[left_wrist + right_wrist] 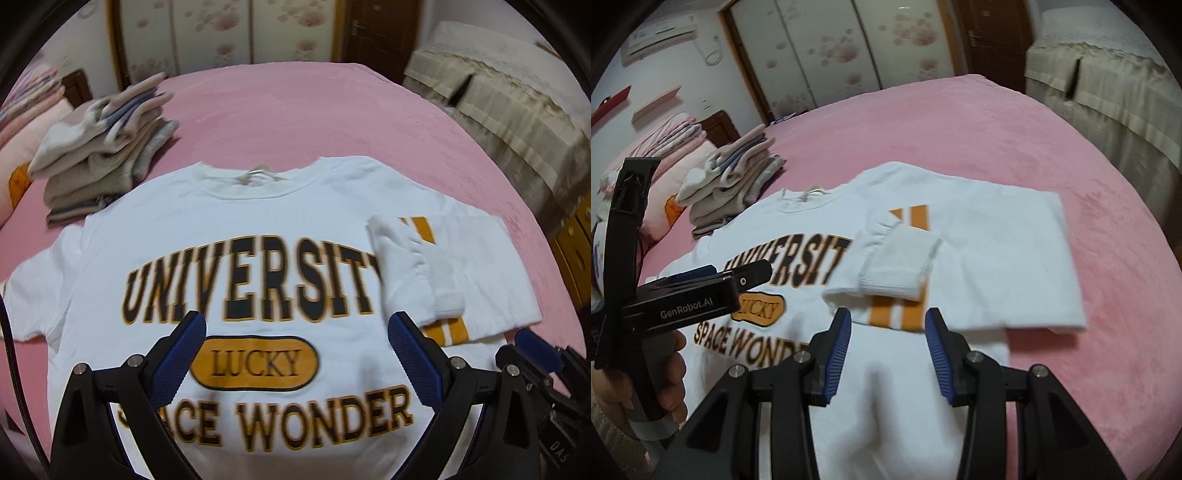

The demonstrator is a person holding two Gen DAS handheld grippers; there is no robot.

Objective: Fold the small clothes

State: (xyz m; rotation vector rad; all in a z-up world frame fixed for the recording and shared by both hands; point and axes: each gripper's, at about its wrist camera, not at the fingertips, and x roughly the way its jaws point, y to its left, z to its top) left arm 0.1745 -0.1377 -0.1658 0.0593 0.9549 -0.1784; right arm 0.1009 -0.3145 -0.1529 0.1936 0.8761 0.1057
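Observation:
A white sweatshirt (258,229) printed "UNIVERSITY LUCKY SPACE WONDER" lies face up on the pink bed (332,110). Its right sleeve, with orange stripes, is folded inward, and the ribbed cuff (406,266) rests over the end of the lettering. My left gripper (295,321) hovers open above the chest print with nothing between its fingers. In the right wrist view, the right gripper (888,315) is open just in front of the folded cuff (901,258), over the sweatshirt (979,240) and holding nothing. The left gripper (738,275) shows at the left of that view, held by a hand (672,387).
A stack of folded clothes (103,155) sits on the bed beyond the shirt's left shoulder. Pillows and folded bedding (676,136) lie at the far left. Furniture under a beige cover (498,110) stands right of the bed, with a wardrobe (831,48) behind it.

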